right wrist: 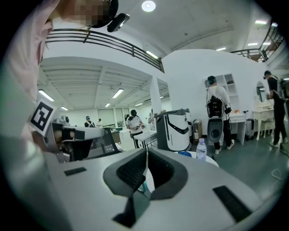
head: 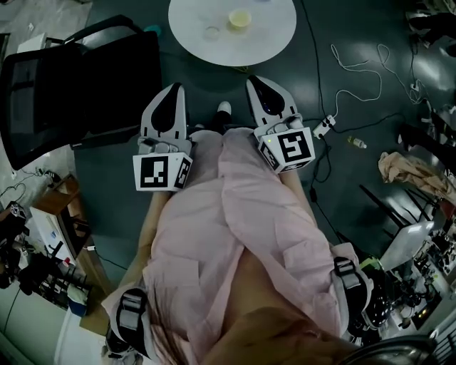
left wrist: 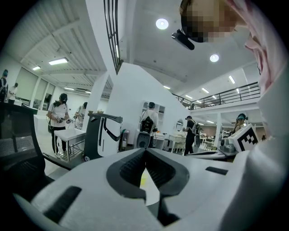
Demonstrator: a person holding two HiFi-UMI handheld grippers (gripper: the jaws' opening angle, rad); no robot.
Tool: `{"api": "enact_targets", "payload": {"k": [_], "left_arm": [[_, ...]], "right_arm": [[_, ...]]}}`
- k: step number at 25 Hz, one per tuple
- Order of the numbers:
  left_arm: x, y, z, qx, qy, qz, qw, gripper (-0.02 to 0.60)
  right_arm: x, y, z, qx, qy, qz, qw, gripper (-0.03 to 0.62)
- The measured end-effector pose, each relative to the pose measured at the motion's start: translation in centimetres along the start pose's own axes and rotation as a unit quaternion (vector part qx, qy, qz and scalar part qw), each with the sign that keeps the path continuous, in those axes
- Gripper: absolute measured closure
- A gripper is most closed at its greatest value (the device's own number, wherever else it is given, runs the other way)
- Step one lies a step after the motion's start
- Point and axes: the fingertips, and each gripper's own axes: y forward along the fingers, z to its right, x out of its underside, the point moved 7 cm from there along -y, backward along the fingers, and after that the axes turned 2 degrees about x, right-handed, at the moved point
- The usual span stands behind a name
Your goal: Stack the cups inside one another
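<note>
A round white table [head: 274, 36] stands on the dark floor ahead of me. On it sit a small yellow cup [head: 239, 19] and, just to its left, a clear cup [head: 211, 32]. Both grippers are held close to my body, short of the table, and point toward it. My left gripper [head: 173, 89] has its jaws closed together with nothing between them; in its own view the left gripper [left wrist: 145, 150] shows a sliver of white table and a yellow patch [left wrist: 142, 180] below the tips. My right gripper [head: 258, 80] is shut and empty too, and the right gripper [right wrist: 146, 151] shows its pads meeting.
A black office chair [head: 78, 78] stands left of the table. Cables and a power strip [head: 324, 127] lie on the floor to the right. A water bottle [right wrist: 201, 150] stands on the table's far side. A white machine [left wrist: 101, 135] and several people are farther off.
</note>
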Motion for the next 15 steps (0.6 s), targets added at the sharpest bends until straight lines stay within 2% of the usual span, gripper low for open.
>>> {"api": "enact_targets", "payload": {"k": [4, 15], "left_arm": [[0.4, 1.4, 0.7, 0.000, -0.011, 0.003, 0.9999, 0.565], [0.8, 3.9, 2.8, 0.032, -0.018, -0.001, 0.9993, 0.565]], "right_arm": [[0.2, -0.2, 1.7, 0.006, -0.007, -0.006, 1.000, 0.562], [0.4, -1.7, 4.5, 0.036, 0.001, -0.005, 0.999, 0.562]]}}
